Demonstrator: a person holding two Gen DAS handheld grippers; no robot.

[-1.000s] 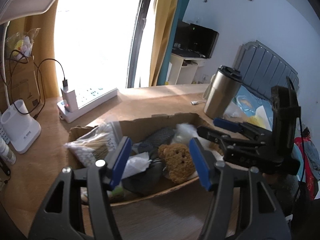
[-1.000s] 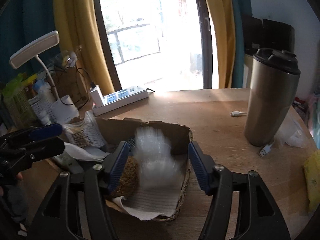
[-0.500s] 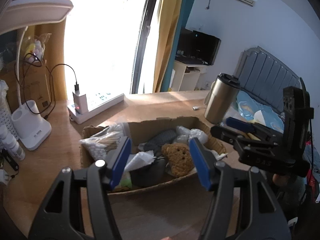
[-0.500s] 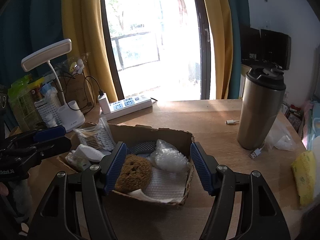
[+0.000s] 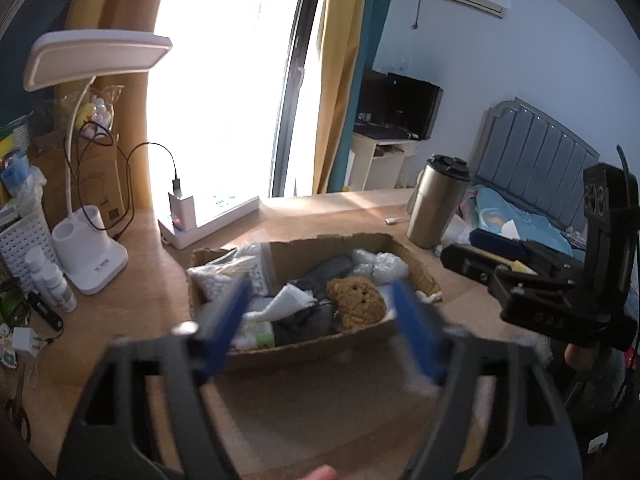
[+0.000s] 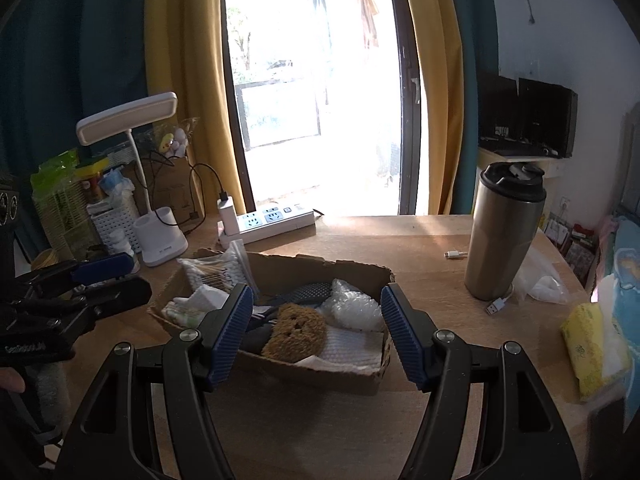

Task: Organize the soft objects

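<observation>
On the left of the tabletop (image 6: 420, 240) we see a white desk lamp (image 6: 158, 236) beside a white perforated basket (image 6: 110, 216), and just right of them a white power strip (image 6: 272, 218) with a charger plugged in. Our left gripper (image 5: 320, 320) hangs above the near edge of the cardboard box (image 6: 304, 368) — its jaws have just been opening, they stand wide apart and blurred, and nothing is between them. The box lies mid-tabletop and holds the soft things: a bag of cotton swabs (image 6: 216, 270) at its left end, white folded tissue (image 6: 204, 300) in front of that, a dark grey cloth (image 5: 332, 268) toward the back, a brown plush bear (image 6: 294, 332) near the middle, and bubble wrap (image 6: 354, 308) at the right, over a white sheet. Our right gripper (image 6: 316, 336) hovers in front of the box, jaws spread and empty — the bear and the wrap show in the gap, untouched. Farther right stands a steel travel mug (image 6: 506, 232), with a yellow tissue pack (image 6: 588, 344) at the tabletop's right edge.
</observation>
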